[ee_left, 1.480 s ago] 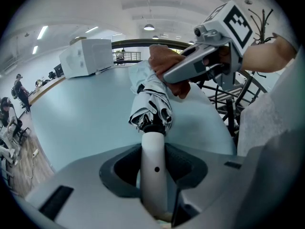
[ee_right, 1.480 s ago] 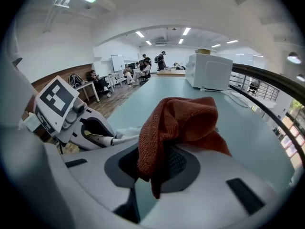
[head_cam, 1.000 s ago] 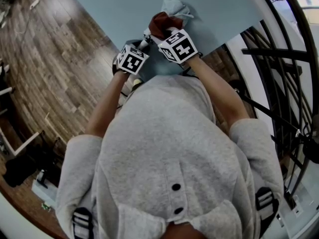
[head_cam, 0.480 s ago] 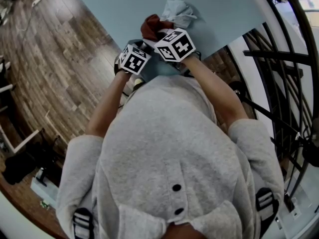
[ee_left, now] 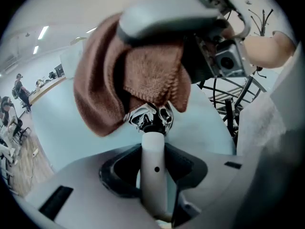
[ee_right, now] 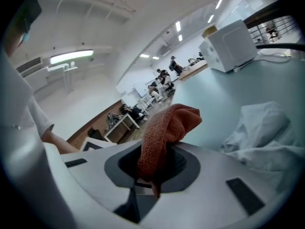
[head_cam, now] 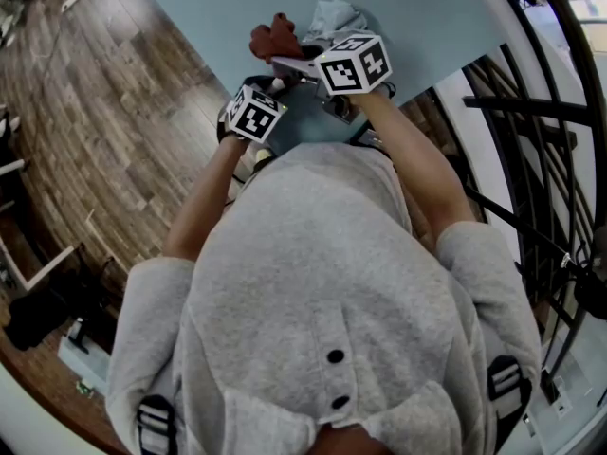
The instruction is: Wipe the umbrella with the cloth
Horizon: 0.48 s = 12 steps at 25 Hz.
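A pale blue table (head_cam: 218, 27) is filling the top of the head view, with a wood-plank floor (head_cam: 104, 140) running off its left side and a black metal railing (head_cam: 531, 159) standing off its right side. Beyond the table's far edge an open office is showing, with ceiling light strips (ee_right: 71, 56) glowing, desks (ee_right: 126, 120) standing in rows and people (ee_right: 164, 75) gathering far off. A white box (ee_right: 228, 44) is sitting on the table toward its far end, and a crumpled pale fabric (ee_right: 262, 132) is lying on the table top, nearer than the box. At the table's near edge the left gripper (ee_left: 153, 156) is clamping the umbrella (ee_left: 153, 175) by its white shaft, whose chrome cap (ee_left: 151, 117) is pointing out over the table. The right gripper (ee_right: 152, 168) is pinching the rust-brown cloth (ee_right: 167, 128) above the table, the cloth draping down to the chrome cap. The cloth and the right gripper's grey body are blocking much of the left gripper view, and the person's grey hoodie (head_cam: 313, 282) is covering the table's near edge in the head view.
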{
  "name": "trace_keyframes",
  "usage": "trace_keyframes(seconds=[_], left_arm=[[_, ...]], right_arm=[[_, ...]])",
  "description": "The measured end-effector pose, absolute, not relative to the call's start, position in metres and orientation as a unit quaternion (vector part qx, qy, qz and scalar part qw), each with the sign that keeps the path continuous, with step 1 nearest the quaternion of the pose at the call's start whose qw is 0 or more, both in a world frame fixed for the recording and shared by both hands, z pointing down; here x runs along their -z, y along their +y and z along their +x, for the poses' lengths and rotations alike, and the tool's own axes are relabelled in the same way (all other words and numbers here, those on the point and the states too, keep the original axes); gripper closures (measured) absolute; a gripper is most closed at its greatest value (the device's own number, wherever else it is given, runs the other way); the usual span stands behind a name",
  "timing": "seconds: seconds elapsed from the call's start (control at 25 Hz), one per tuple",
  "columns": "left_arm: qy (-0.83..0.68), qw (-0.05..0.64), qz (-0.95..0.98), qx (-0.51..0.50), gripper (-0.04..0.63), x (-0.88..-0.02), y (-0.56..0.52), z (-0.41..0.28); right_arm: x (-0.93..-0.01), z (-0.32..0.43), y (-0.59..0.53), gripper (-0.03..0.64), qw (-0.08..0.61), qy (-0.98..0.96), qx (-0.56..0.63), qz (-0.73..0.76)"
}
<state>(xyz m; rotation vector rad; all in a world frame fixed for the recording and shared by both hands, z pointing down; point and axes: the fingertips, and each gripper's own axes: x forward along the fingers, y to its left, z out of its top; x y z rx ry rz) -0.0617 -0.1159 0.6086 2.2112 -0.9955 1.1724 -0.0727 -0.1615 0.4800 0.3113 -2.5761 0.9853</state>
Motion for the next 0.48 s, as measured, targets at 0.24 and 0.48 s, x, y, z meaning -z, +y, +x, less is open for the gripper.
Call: trace_keyframes(seconds=[0.24, 0.48], left_arm=[[-0.354, 0.227, 0.805, -0.419, 0.439, -0.608, -0.115, -0.059], [-0.354, 0.229, 0.803, -0.42, 0.439, -0.607, -0.114, -0.058]], right_arm=[[-0.53, -0.007, -0.22, 0.544, 0.283, -0.852, -0.342, 0.279], [-0.526, 0.012, -0.244, 0.544, 0.297, -0.836, -0.316, 0.337]])
